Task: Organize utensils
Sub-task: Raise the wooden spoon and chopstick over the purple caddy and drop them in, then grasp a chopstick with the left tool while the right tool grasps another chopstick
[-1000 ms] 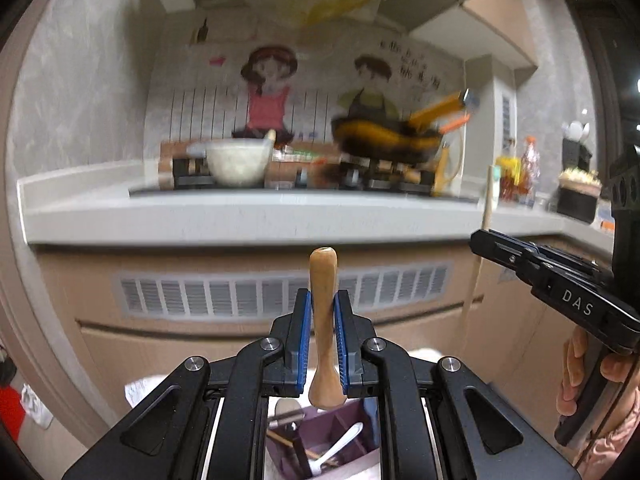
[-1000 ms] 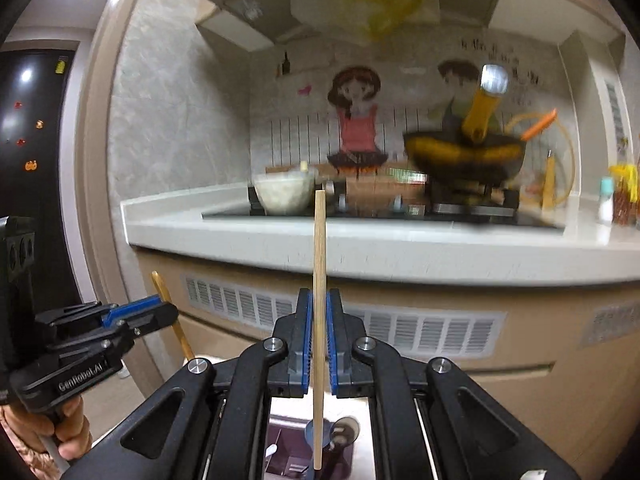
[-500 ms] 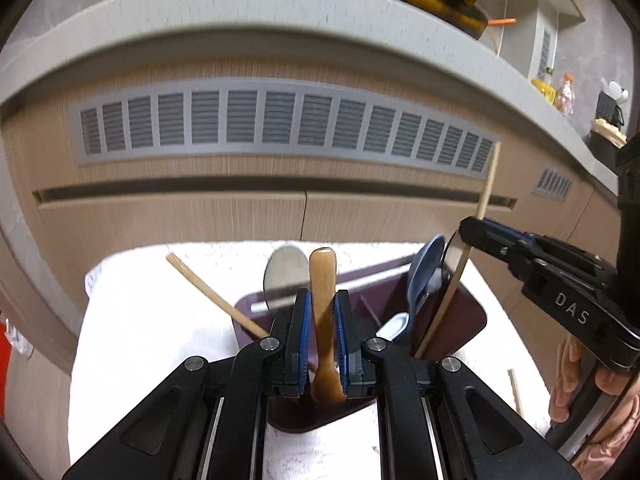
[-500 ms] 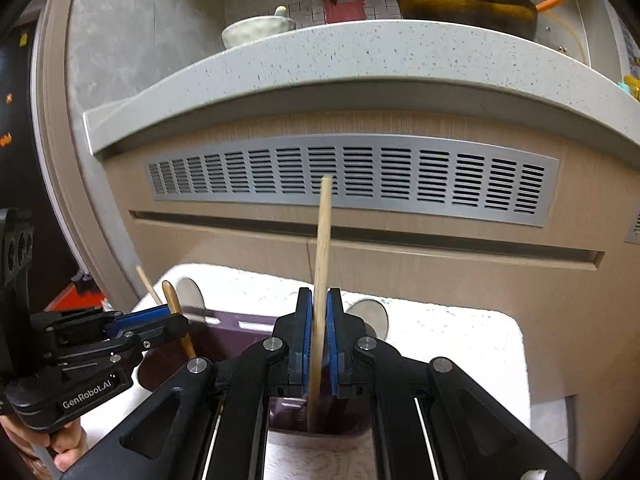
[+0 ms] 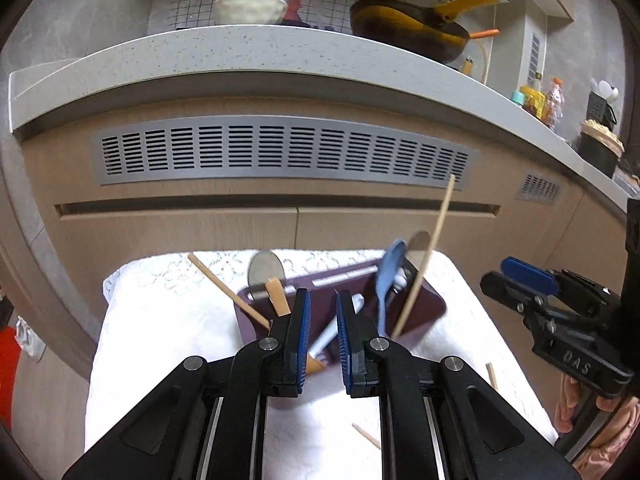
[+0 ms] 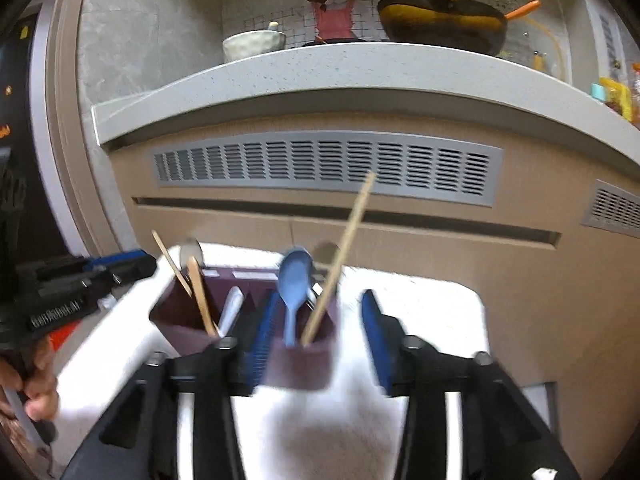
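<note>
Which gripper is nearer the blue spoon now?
Right. The right gripper has its open jaws straddling the blue spoon; the left gripper sits open further left, by the wooden-handled utensil.

Above the dark purple plastic utensil holder (image 5: 424,300), a long slanted bamboo chopstick (image 5: 424,260), an upright blue plastic spoon (image 5: 386,276) and a wooden spoon handle (image 5: 278,296) crowd the openings. The white lace cloth (image 5: 160,320) left of it lies open.

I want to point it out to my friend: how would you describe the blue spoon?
Find the white cloth below the kitchen counter; a purple holder stands on it. In its right end the blue spoon stands bowl up beside a leaning chopstick, the only blue utensil there.
</note>
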Tool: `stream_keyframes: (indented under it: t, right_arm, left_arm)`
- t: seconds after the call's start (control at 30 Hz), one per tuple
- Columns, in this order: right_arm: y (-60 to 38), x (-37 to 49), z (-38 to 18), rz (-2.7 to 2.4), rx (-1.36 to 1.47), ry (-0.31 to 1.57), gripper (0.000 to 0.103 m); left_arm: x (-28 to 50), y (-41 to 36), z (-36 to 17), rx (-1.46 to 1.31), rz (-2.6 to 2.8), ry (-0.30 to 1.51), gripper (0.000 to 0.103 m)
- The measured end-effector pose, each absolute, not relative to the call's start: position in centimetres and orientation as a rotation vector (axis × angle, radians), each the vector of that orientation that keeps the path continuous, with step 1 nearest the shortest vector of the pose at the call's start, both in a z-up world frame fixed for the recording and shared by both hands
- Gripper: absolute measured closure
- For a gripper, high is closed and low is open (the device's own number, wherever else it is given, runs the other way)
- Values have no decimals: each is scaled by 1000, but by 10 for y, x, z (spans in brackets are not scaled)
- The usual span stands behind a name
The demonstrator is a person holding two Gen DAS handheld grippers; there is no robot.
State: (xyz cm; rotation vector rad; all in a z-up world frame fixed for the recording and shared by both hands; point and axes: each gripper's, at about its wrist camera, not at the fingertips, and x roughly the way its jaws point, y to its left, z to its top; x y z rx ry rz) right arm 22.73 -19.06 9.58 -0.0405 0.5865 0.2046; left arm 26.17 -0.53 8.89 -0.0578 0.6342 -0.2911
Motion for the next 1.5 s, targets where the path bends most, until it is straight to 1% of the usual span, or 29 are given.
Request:
stream_keyframes:
  t: [0.03,0.07,0.13,0.17,0.2,0.23,0.3,0.33,0.4,0.5,0.57,0.6,0.7,0.77,0.8,0.83,0.87,0.9,0.93,0.97,1.0,1.03,1.1,1.2,1.33,1.5]
  right_arm:
    - [-193,219,93,182,-64,589,39]
    - [-195,212,90,164,-88,589,38]
    - [-199,198,82,133,-134,599,37]
    - [-201,194,79,124,-147,607,34]
    - [-204,189,74,111,-160,618,28]
    - [-208,183,68,98,-169,628,25]
    - [-214,172,56,56,-189,648,16]
    - [-217,167,49,24,-206,664,13]
    - [-220,160,37,-16,-233,695,11]
    - [-231,149,21,-35,-223,758,10]
    - [-240,143,14,-57,-197,781,7]
    - [-246,140,10,-80,-187,790,4]
    - [-261,133,1,-92,-143,805,3]
    - [-267,128,-5,-84,-115,817,3]
    - [-269,127,-8,-74,-96,821,4]
    - [-272,125,-10,-62,-75,825,6]
    - [-272,125,-11,-56,-64,825,10]
    - [-272,124,-13,-54,-57,828,18]
    - [-272,124,-15,-55,-63,837,29]
    - [-272,126,-17,-55,-72,846,35]
    - [-271,128,-20,-52,-84,862,47]
    - [-270,129,-22,-50,-84,876,54]
    - [-271,132,-26,-39,-62,893,55]
    - [-272,133,-30,-21,-27,915,59]
    - [-272,135,-31,-19,-24,919,59]
    - [-268,144,-35,24,4,955,62]
  left_arm:
    - [256,-8,88,-52,-291,643,87]
    - [253,-10,87,-50,-291,650,86]
    - [245,-14,82,-50,-299,672,77]
    - [240,-18,79,-49,-301,685,75]
    - [237,-22,76,-45,-302,698,75]
    - [232,-26,70,-35,-304,714,75]
    - [225,-35,59,-19,-313,745,75]
    - [222,-40,54,-12,-317,764,75]
    - [216,-49,42,-5,-328,806,75]
    - [210,-56,25,-8,-334,866,75]
    - [207,-59,11,-20,-338,929,75]
    - [206,-61,3,-30,-341,967,74]
    - [206,-63,-22,-91,-372,1090,74]
    - [209,-64,-44,-161,-383,1211,74]
    - [211,-64,-51,-188,-381,1247,74]
    - [212,-64,-57,-223,-383,1272,74]
    - [212,-64,-56,-228,-377,1259,74]
    - [213,-66,-54,-217,-367,1248,74]
    - [214,-67,-53,-208,-361,1241,74]
    - [218,-70,-52,-197,-352,1233,74]
    - [221,-74,-52,-181,-338,1231,74]
    - [224,-77,-54,-173,-329,1233,74]
    - [230,-86,-53,-137,-304,1212,74]
    - [236,-102,-51,-59,-289,1182,74]
    - [234,-119,-53,53,-276,1134,74]
    - [234,-123,-55,85,-291,1115,74]
